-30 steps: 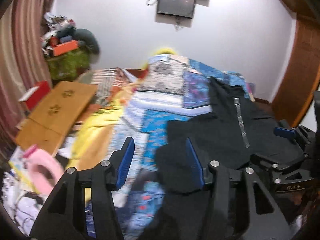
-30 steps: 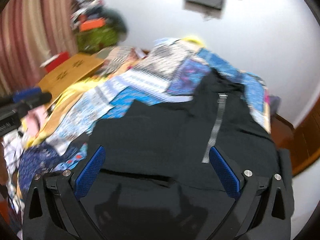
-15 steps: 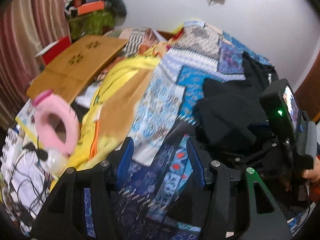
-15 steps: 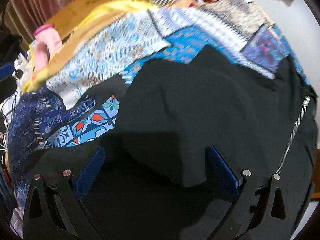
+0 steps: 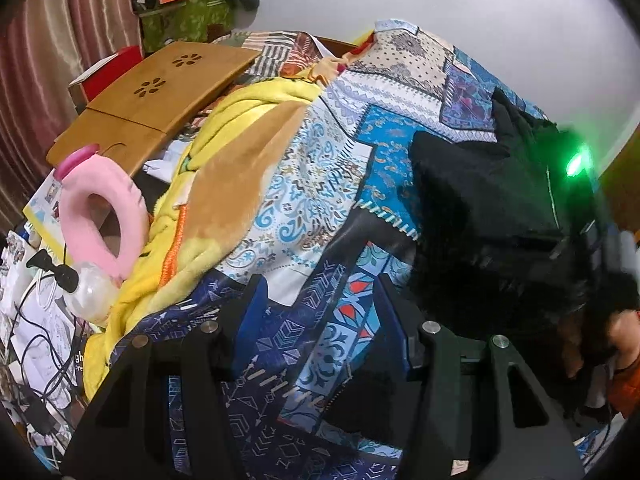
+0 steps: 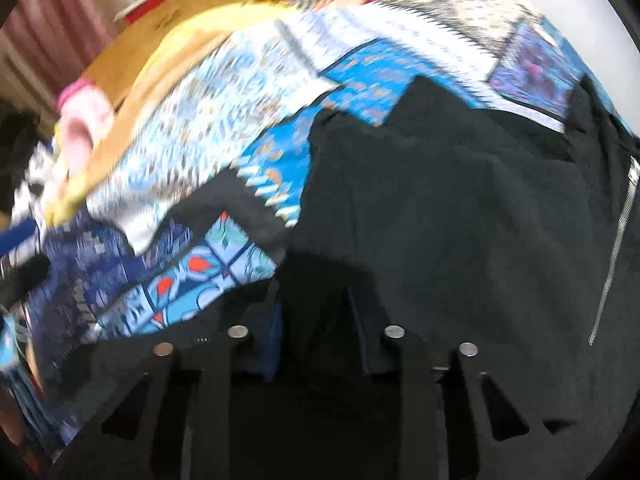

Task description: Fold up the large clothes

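My black zip-front fleece jacket (image 6: 460, 208) spread on patchwork-quilted bed (image 5: 320, 184), zip running away from me; right claw (image 6: 316, 320) low over near hem, narrowed, pinch unclear through blur; left claw (image 5: 320, 312) spread, empty, jacket to its right

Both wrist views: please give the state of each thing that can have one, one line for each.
Black jacket: lying on the bed, part folded over itself, zip closed where visible.
Left gripper: open, above the patchwork cover, holding nothing.
Right gripper: fingers narrowed at the jacket's near edge; grip unclear, blurred.
Yellow blanket: crumpled.
Pink pillow: propped upright.
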{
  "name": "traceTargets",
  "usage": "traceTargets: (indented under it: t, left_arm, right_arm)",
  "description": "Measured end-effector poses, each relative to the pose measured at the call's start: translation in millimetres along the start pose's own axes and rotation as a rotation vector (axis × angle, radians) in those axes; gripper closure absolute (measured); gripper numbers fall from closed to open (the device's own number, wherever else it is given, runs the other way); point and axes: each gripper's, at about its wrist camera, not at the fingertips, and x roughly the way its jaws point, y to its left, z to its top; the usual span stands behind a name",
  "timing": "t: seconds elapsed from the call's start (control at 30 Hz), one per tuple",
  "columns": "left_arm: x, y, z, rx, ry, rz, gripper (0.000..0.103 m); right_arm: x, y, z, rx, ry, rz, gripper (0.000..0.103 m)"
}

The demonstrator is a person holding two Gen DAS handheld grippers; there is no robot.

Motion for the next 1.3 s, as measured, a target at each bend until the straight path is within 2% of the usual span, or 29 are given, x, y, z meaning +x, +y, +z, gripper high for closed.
traceTargets:
  t: [0.07, 0.23, 0.43, 0.6, 0.67, 0.83, 1.03, 1.2, 1.3]
  left_arm:
    - [1.5, -5.3, -0.6, 0.011, 0.008, -0.008, 0.049]
    - [1.0, -23.6, -0.5, 0.052, 0.009, -0.020, 0.049]
    - [6.8, -47.6, 4.1, 0.091, 0.016, -0.022, 0.049]
    - [16.0, -75.2, 9.0, 0.130, 0.030, -0.048, 0.049]
    - [22.4, -87.3, 9.9, 0.147, 0.047, -0.063, 0.049]
    - [38.0, -113.6, 9.6, 0.166, 0.099, -0.073, 0.049]
    - [38.5, -140.1, 6.1, 0.216, 0.107, -0.071, 0.049]
    - [36.5, -151.6, 3.6, 0.264, 0.102, -0.055, 0.049]
    - [36.4, -154.2, 2.9, 0.274, 0.105, -0.059, 0.049]
  right_arm:
    - [-16.0, -9.9, 3.6, 0.049, -0.046, 0.011, 0.088]
    - [-65.6, -35.8, 12.3, 0.136, -0.198, -0.005, 0.091]
    - [-143.7, -108.2, -2.6, 0.348, -0.426, -0.017, 0.092]
    - [-192.2, -155.6, -31.7, 0.437, -0.545, -0.109, 0.092]
    - [-200.1, -172.8, -39.5, 0.471, -0.567, -0.138, 0.092]
    - [-196.9, -207.6, -71.9, 0.577, -0.559, -0.154, 0.092]
    - [-168.7, -249.8, -116.4, 0.709, -0.435, -0.114, 0.092]
    - [-150.5, -264.0, -154.8, 0.805, -0.353, -0.079, 0.091]
    - [-154.6, -270.5, -170.0, 0.829, -0.331, -0.111, 0.090]
